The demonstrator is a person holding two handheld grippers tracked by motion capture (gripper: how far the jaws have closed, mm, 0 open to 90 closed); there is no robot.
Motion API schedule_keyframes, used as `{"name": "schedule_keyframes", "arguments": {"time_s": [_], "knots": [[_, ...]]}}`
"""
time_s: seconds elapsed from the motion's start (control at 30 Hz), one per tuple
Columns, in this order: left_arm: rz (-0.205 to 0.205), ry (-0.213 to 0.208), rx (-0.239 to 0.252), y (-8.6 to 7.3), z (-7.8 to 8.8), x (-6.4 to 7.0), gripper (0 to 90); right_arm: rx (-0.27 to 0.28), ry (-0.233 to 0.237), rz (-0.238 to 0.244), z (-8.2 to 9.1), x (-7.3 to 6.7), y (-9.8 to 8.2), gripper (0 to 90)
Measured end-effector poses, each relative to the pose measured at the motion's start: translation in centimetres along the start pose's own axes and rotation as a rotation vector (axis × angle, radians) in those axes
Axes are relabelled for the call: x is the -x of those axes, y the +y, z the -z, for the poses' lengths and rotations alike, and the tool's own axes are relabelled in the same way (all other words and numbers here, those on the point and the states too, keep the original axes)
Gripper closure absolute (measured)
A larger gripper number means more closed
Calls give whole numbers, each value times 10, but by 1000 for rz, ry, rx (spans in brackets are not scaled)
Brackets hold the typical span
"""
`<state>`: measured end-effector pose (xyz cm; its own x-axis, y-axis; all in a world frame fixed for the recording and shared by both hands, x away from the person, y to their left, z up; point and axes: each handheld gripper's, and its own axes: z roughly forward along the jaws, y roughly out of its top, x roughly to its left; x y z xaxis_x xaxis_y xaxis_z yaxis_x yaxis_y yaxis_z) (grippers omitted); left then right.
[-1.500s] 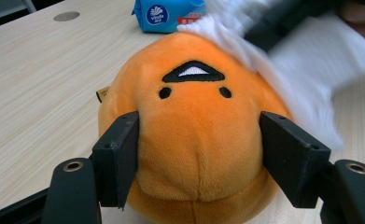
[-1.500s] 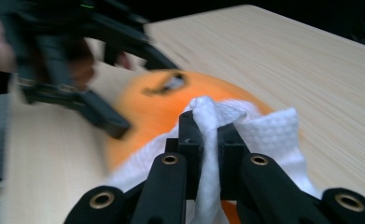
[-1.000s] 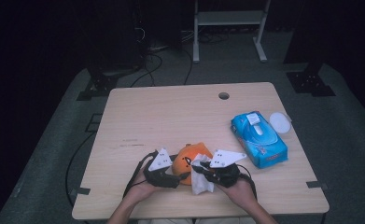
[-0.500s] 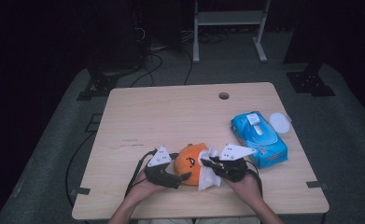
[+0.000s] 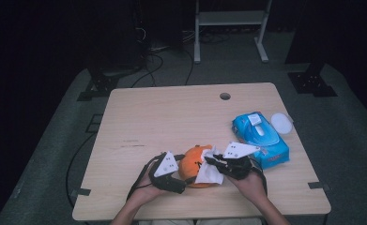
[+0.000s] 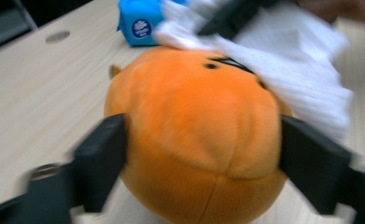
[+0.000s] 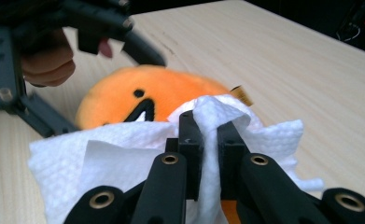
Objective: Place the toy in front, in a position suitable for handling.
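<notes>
High view: left gripper (image 5: 172,180) low at the near edge of the pale wooden surface (image 5: 172,117), its jaws set either side of an orange plush toy (image 5: 193,165); right gripper (image 5: 218,165) just beyond the toy's far flank, a white tissue (image 5: 208,172) bunched at its jaw tips and draped on the plush. Blue wipes pack (image 5: 261,138) a little way out past the right gripper, round white lid (image 5: 281,123) just behind the pack, apart from both sets of jaws

Left gripper view: jaws spread wide and pressed against both flanks of the plush toy (image 6: 196,140), holding it squarely between them – tissue (image 6: 292,70) lying over the top far side, well ahead of the tips, with the other gripper's dark jaw above it. Wipes pack (image 6: 140,23) far beyond

Right gripper view: jaws nearly together, pinching a fold of the tissue (image 7: 208,116) that stands up between the tips; rest of the sheet spilling down either side. Plush face (image 7: 143,100) directly ahead of the tips, left gripper (image 7: 31,70) farther off, bracing it

Likely step – wiping the toy while it is held steady. Next move probably calling for a firm pinch on the tissue, a light stroke across the face, and no slackening of the bracing grip
</notes>
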<state>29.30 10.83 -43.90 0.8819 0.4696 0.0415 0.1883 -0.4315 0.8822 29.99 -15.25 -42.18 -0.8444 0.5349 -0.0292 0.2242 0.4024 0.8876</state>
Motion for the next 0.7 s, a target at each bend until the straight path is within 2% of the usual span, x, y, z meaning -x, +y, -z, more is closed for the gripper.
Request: {"name": "schedule_keyframes", "arguments": {"time_s": [0.03, 0.07, 0.1, 0.13, 0.17, 0.2, 0.23, 0.27, 0.33, 0.37, 0.4, 0.43, 0.47, 0.5, 0.53, 0.57, 0.6, 0.63, 0.67, 0.7], "knots": [[77, -32, 2, -2, -1, -4, 87, 2, 21, -3, 0, -6, 0, 833], [77, -32, 2, -2, -1, -4, 102, 2, 21, -3, 0, -6, 0, 833], [53, -35, -15, -2, 0, -2, 156, -3, 35, 36, -2, -17, 4, 833], [53, -35, -15, -2, 0, -2, 202, -3, 35, 36, -2, -17, 4, 833], [13, -23, -22, -1, 1, 1, 202, -3, 44, 49, -4, -23, 6, 833], [-46, -12, -25, 0, 3, 5, 270, 5, 51, 82, -4, -30, 12, 833], [-46, -12, -25, 0, 3, 5, 293, 5, 51, 82, -4, -30, 12, 833], [-89, -11, -21, 0, 3, 9, 315, 29, 82, 75, -3, -30, 16, 833], [-178, -1, -32, 5, 1, 18, 323, 36, 95, 73, -3, -30, 19, 833], [-200, 2, -33, 6, 0, 21, 333, 20, 75, 104, -3, -31, 22, 833], [-225, 5, -35, 7, -1, 23, 333, 20, 75, 104, -3, -31, 22, 833], [-220, 4, -25, 7, -1, 23, 333, 20, 67, 105, -2, -28, 23, 833], [-189, -2, -18, 6, -1, 19, 313, 13, 39, 86, 0, -19, 21, 833], [-189, -2, -18, 6, -1, 19, 276, 13, 39, 86, 0, -19, 21, 833], [-155, -1, -7, 6, -1, 17, 276, -1, 19, 80, 0, -15, 18, 833], [-106, -6, 10, 5, -1, 13, 225, -11, 6, 67, 0, -10, 15, 833], [-32, -36, -1, 4, -2, 8, 149, -13, 18, 26, 1, -6, 7, 834], [-32, -36, -1, 4, -2, 8, 136, -13, 18, 26, 1, -6, 7, 834], [-6, -55, -4, 1, -3, 6, 153, -18, 29, 33, 3, -11, 7, 834], [-6, -55, -4, 1, -3, 6, 207, -18, 29, 33, 3, -11, 7, 834]]}}
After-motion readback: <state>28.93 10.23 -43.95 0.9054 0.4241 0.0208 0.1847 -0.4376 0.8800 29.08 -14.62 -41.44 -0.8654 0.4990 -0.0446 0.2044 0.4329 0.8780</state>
